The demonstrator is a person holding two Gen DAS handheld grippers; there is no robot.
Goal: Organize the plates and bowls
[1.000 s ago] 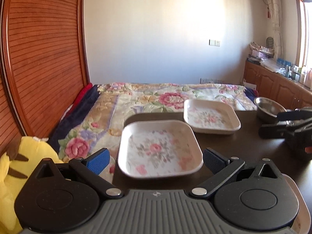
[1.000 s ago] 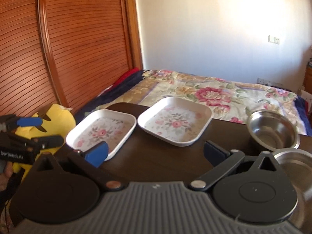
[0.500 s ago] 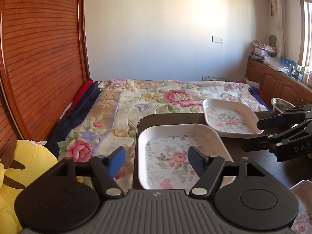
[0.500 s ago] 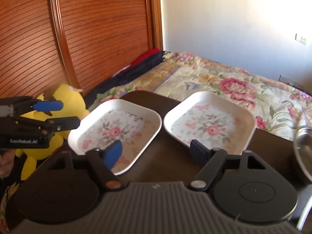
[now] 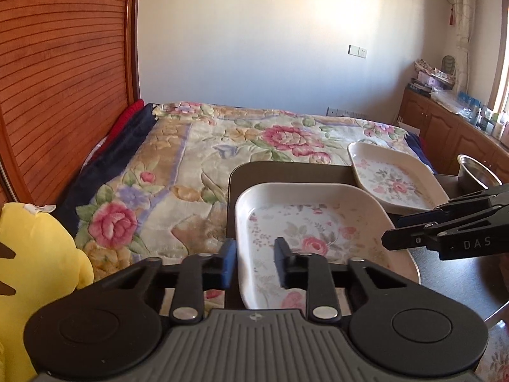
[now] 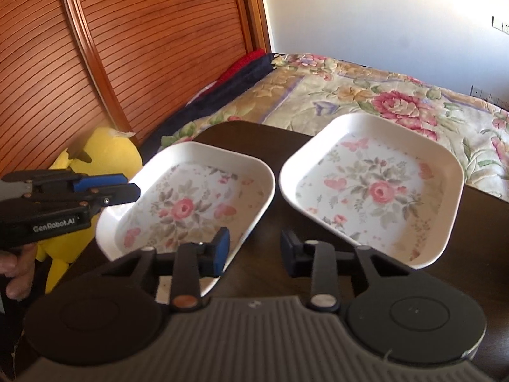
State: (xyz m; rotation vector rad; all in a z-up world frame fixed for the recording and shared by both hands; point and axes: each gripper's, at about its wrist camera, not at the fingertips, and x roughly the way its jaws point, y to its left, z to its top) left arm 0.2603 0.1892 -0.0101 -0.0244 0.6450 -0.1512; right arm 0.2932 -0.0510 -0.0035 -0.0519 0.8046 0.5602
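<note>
Plates were the matter at this moment: two square white plates with a flower pattern lay side by side on the dark table [image 6: 261, 140], near each other but not touching.

Furthest to the left, the left gripper [image 5: 254, 262] stood at the near left edge of the near plate [image 5: 311, 219]. Its jaws were narrowed but not closed; the blue finger [image 5: 228, 262] was just outside the rim and the dark finger [image 5: 281, 262] was over the inside, so the rim sat between them. It seemed to be placed this way because a thin raised rim is the easiest part of a flat plate to pinch. I could not tell if the pads already touched the rim, so I judged that nothing was yet held.

To the right of this gripper, the far plate [image 5: 394, 178] lay ahead of it, and a steel bowl [image 5: 474, 175] stood beyond, at the right side.

The right gripper [image 6: 254, 250] hovered low over the gap between the two plates, with the near plate [image 6: 191, 203] ahead on its left and the far plate [image 6: 375, 187] ahead on its right. Its jaws were partly open and empty. Probably it waited there to take the second plate, or to steady it while one plate is stacked on the other.
</note>
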